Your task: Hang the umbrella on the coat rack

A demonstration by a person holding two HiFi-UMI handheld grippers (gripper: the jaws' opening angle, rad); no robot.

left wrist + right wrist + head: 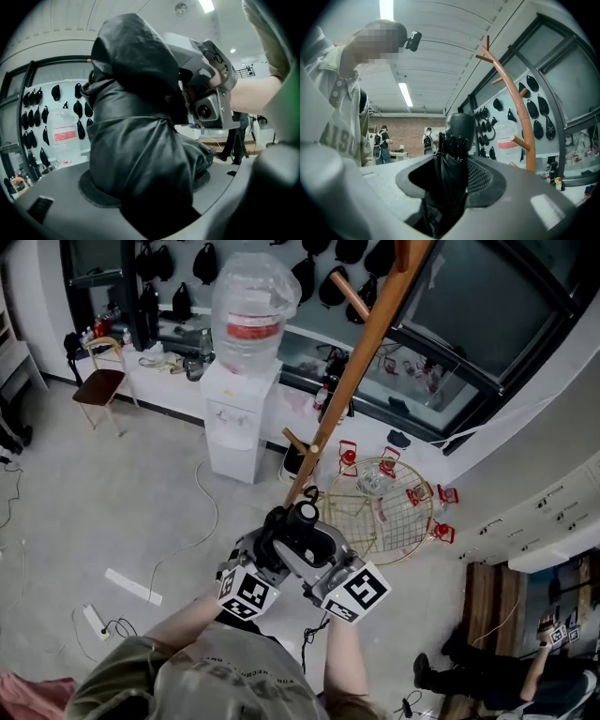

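The folded umbrella (302, 519), light, with soft slippery cloth over stiff ribs, sits mid-air near the coat rack (361, 352), left gripper (145, 187) clamped on bunched cloth, right gripper (450, 183) clamped by the capped end, likely the surer hold.

Only partial letters, perhaps "AISU", show on the person's sweatshirt (340, 140); the water bottle's red label (251, 331) is illegible.

Blk umbrella (452, 164), orange-brown coat rack (368, 343), white dispenser (239, 423) w/ red label.
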